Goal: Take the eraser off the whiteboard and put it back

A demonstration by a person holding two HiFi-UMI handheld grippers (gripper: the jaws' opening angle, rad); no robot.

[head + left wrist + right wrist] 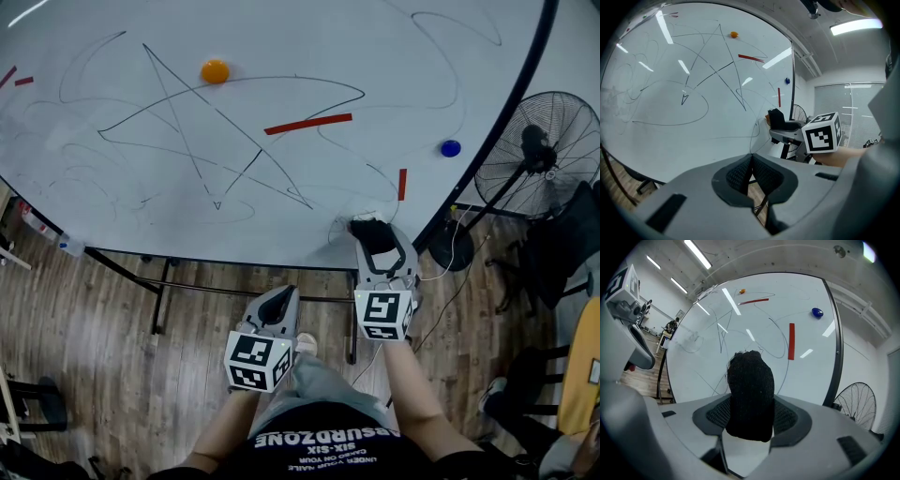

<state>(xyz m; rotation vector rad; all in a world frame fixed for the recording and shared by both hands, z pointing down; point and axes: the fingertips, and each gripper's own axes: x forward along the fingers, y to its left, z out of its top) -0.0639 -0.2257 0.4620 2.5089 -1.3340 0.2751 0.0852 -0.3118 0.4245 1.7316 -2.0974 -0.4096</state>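
Black fuzzy eraser [750, 380], clamped by right gripper [750, 420] near white whiteboard's [281, 56] bottom edge, may fall if released early; left gripper [751, 176] closed, empty.

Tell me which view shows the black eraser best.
The right gripper view: the black eraser fills its centre, clamped in the right hand-held gripper. The head view shows it small, from above, by the whiteboard's lower edge. The left gripper view shows it small and side-on.

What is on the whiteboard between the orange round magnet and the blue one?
A long red strip lies there, slightly tilted; the head view shows it best.
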